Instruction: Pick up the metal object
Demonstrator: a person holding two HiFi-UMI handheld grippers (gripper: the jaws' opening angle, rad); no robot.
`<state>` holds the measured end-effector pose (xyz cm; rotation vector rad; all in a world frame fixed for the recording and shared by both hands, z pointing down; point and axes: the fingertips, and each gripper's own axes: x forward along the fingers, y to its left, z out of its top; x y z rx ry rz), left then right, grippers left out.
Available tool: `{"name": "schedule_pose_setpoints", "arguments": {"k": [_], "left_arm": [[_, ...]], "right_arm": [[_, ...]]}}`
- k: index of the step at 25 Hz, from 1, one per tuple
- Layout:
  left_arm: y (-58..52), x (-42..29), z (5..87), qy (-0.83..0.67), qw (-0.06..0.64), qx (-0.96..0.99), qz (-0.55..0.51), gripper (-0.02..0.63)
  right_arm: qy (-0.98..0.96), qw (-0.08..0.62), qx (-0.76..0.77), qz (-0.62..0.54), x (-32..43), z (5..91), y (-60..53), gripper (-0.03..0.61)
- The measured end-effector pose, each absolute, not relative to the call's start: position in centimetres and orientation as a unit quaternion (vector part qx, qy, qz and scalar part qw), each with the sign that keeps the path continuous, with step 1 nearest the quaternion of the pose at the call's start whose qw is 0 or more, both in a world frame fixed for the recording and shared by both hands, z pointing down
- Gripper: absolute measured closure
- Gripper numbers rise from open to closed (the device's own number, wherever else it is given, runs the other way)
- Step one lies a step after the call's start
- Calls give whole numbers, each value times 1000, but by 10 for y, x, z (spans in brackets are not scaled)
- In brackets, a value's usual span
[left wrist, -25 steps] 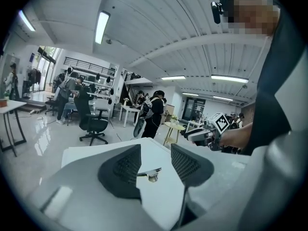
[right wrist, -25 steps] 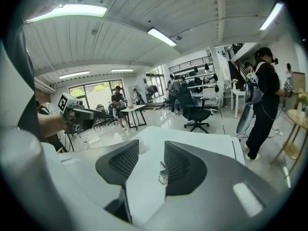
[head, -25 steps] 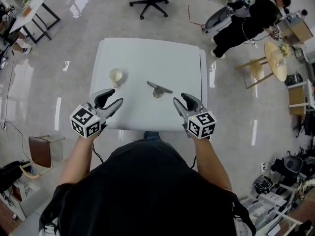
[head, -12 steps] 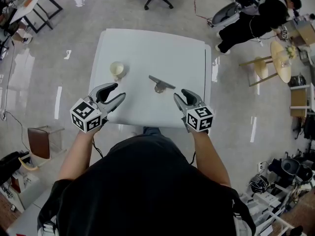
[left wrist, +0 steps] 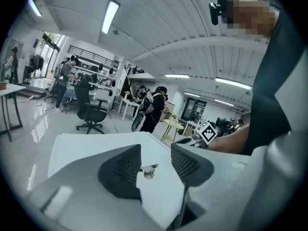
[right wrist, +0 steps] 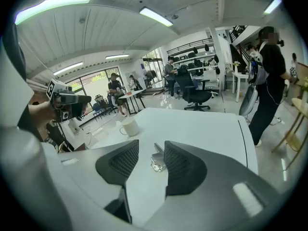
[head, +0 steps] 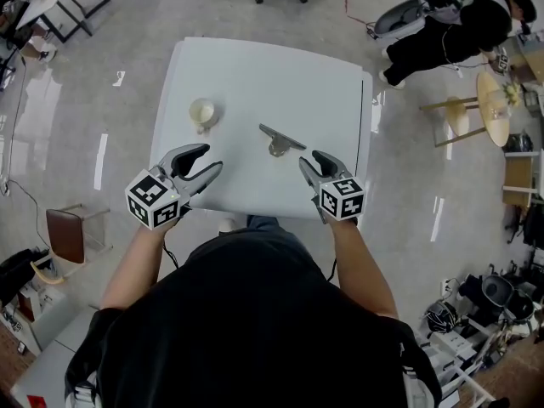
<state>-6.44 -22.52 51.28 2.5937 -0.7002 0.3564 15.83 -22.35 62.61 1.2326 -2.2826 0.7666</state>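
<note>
— Where's the metal object (head: 279,141)?
— Centre of frame, lying on the white table (head: 255,75).
— And your jaws?
— My left gripper (head: 211,158) and right gripper (head: 309,159) both gape below it, holding nothing

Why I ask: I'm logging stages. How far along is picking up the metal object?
Done: nothing yet; the metal object lies untouched on the table. In hand: the left gripper and right gripper hover open and empty near the table's front edge, the right one nearer and aimed at the object. Left: reach in, close on it and lift.
</note>
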Motion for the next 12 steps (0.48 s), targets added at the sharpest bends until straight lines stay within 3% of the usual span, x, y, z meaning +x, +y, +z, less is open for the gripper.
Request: {"name": "schedule_pose_setpoints", "arguments": {"k": [12], "left_arm": [[-235, -64, 535, -258, 241, 926, 135, 423]], "right_arm": [[-821, 253, 414, 303, 149, 674, -233, 382]]}}
